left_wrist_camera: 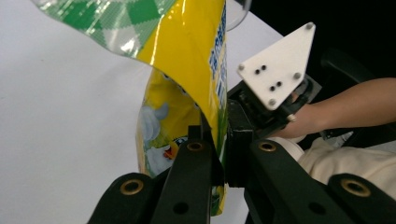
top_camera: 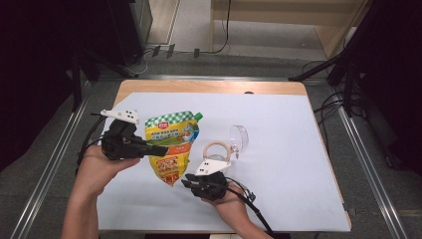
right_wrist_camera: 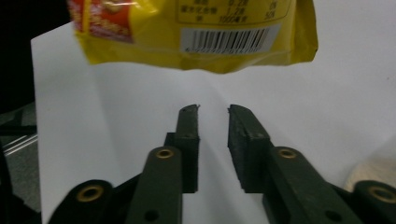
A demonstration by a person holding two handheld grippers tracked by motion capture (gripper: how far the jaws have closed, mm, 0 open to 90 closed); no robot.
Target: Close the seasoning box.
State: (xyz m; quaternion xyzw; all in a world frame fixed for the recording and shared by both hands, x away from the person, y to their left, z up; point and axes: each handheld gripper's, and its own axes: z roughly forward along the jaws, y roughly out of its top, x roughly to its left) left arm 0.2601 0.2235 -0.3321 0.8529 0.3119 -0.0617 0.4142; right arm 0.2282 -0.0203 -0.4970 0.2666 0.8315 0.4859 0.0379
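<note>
A yellow stand-up pouch (top_camera: 171,144) with a green checked top and a green cap hangs tilted just above the white sheet. My left gripper (top_camera: 161,149) reaches in from the left and is shut on the pouch's side edge; in the left gripper view the pouch (left_wrist_camera: 187,70) stands pinched between the jaws (left_wrist_camera: 217,140). My right gripper (top_camera: 185,180) sits below the pouch's bottom corner. Its jaws (right_wrist_camera: 214,109) stand a narrow gap apart with nothing between them. The barcoded bottom edge of the pouch (right_wrist_camera: 201,37) hangs ahead of them, not touching.
A clear glass jar (top_camera: 240,137) lies on its side right of the pouch, beside a wooden-rimmed lid (top_camera: 217,149). The white sheet (top_camera: 278,164) covers a wooden table (top_camera: 209,86). Dark stands and cables line the floor around it.
</note>
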